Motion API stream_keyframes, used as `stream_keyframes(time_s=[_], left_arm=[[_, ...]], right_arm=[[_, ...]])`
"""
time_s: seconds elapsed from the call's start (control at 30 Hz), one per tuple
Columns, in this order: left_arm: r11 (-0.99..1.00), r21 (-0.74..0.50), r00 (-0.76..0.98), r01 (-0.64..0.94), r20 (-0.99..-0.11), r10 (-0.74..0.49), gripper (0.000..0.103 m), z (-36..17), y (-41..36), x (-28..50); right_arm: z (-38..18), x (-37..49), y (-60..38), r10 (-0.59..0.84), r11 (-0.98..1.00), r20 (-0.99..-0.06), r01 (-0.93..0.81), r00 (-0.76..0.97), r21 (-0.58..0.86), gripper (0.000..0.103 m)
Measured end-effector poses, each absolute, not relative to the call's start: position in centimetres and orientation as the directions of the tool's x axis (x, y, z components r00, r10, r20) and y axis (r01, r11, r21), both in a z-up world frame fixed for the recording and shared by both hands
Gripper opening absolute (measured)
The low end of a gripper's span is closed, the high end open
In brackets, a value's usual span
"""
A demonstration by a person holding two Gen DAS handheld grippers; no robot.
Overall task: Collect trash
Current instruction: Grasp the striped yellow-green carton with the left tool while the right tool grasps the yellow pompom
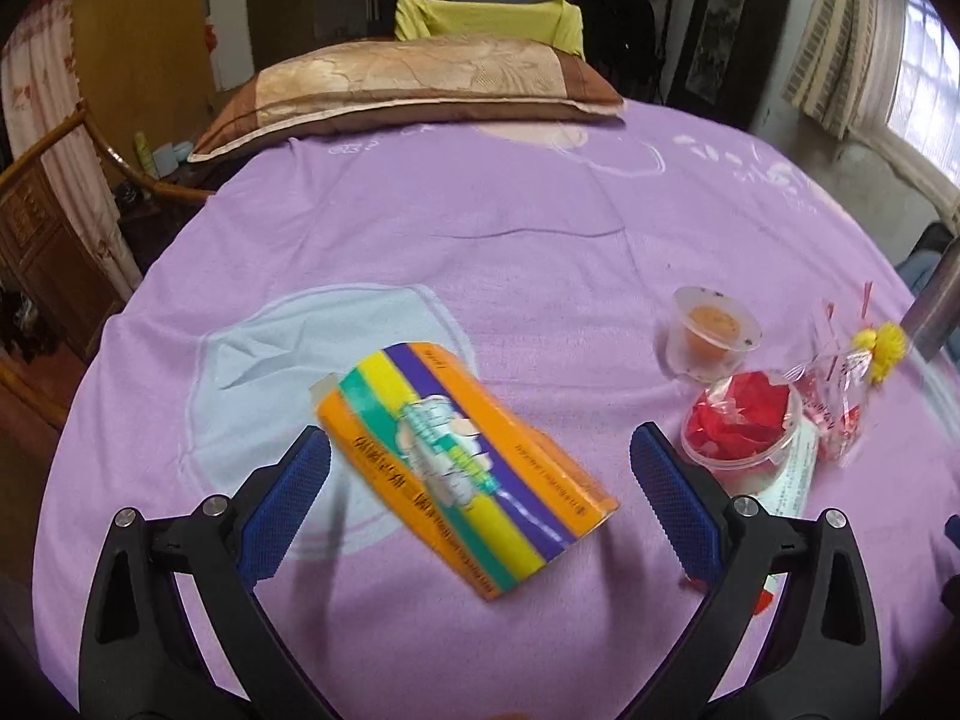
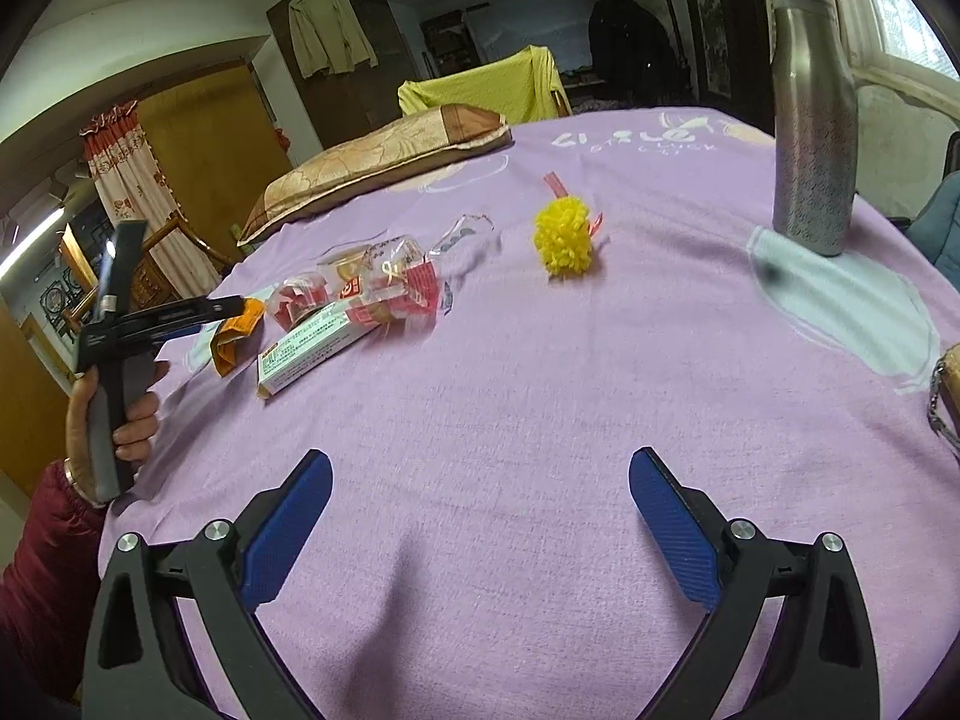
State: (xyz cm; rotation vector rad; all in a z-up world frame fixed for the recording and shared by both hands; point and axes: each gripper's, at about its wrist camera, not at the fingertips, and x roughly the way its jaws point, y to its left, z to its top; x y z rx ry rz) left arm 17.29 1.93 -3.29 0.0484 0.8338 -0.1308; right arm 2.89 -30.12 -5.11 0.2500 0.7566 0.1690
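Note:
An orange packet (image 1: 462, 468) with yellow, green and purple stripes lies slanted on the purple bedsheet (image 1: 540, 252), slightly blurred. My left gripper (image 1: 480, 438) is open, one blue pad on each side of the packet, neither clearly pressing it. The right wrist view shows a hand holding the left gripper (image 2: 198, 315), with the orange packet (image 2: 237, 330) at its tip. My right gripper (image 2: 480, 462) is open over bare sheet, with nothing between its fingers. To the right of the packet are a clear cup of red wrappers (image 1: 744, 420), a clear cup with orange contents (image 1: 714, 330) and a clear plastic bag (image 1: 840, 396).
A green-and-white carton (image 2: 312, 348) lies by the cups. A yellow pompom (image 2: 564, 234) sits mid-bed, and a steel bottle (image 2: 816, 138) stands at the right. A pillow (image 2: 384, 162) lies at the bed's far end. A brown object with a chain (image 2: 948, 396) shows at the right edge.

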Motion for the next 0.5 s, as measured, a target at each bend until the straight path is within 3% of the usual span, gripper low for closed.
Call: stream_keyframes(time_s=[0.17, 0.23, 0.5], left_arm=[[0.991, 0.074, 0.595, 0.112, -0.804, -0.007, 0.097, -6.0, 2.5, 18.2], [0.994, 0.016, 0.572, 0.105, -0.819, -0.047, 0.097, -6.3, 3.8, 18.5], [0.997, 0.034, 0.586, 0.073, -0.810, -0.016, 0.098, -6.5, 5.3, 18.3]], right_arm=[[-5.4, 3.0, -30.4, 0.263, 0.947, -0.660, -0.060, 0.704, 0.314, 0.098], [-5.5, 3.0, -30.6, 0.269, 0.944, -0.658, -0.059, 0.703, 0.323, 0.098], [-5.6, 3.0, -31.0, 0.293, 0.932, -0.646, -0.060, 0.705, 0.358, 0.098]])
